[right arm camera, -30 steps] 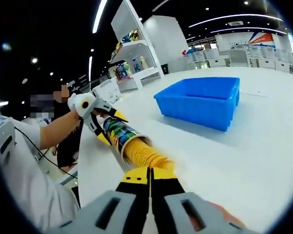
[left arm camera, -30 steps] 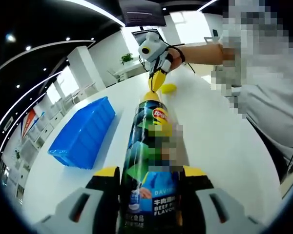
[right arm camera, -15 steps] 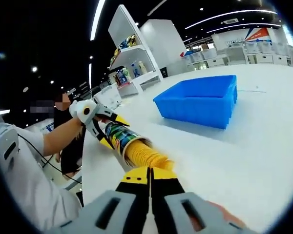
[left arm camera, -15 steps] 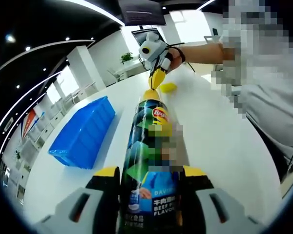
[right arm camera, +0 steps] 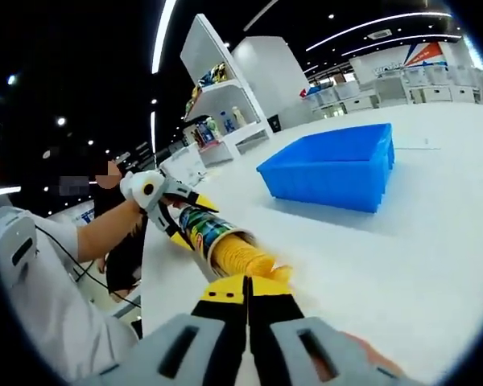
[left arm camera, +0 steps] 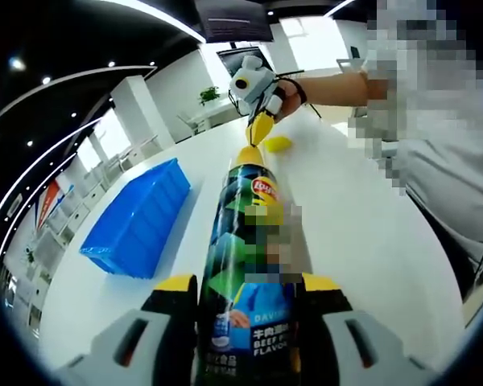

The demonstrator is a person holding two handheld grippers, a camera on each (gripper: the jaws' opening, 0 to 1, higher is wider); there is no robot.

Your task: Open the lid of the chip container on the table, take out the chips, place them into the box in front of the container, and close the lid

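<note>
A dark green chip can (left arm camera: 245,241) lies pointing away in the left gripper view, with my left gripper (left arm camera: 245,283) shut around its base. At its open far end a stack of yellow chips (left arm camera: 249,155) sticks out, and my right gripper (left arm camera: 259,129) meets it there. In the right gripper view the right gripper (right arm camera: 247,283) is shut at the near end of the chips (right arm camera: 243,259). These chips come out of the can (right arm camera: 203,227), which the left gripper (right arm camera: 169,211) holds. The blue box (right arm camera: 334,165) stands open and apart, to the right.
The blue box (left arm camera: 137,217) sits left of the can on the white table (left arm camera: 354,233). A small yellow round piece (left arm camera: 278,145) lies on the table by the can's mouth. A person's arm and body are at the right. Shelves (right arm camera: 217,96) stand beyond the table.
The right gripper view has shifted a little, and the near end of the chip stack now looks fanned. The left gripper view is unchanged.
</note>
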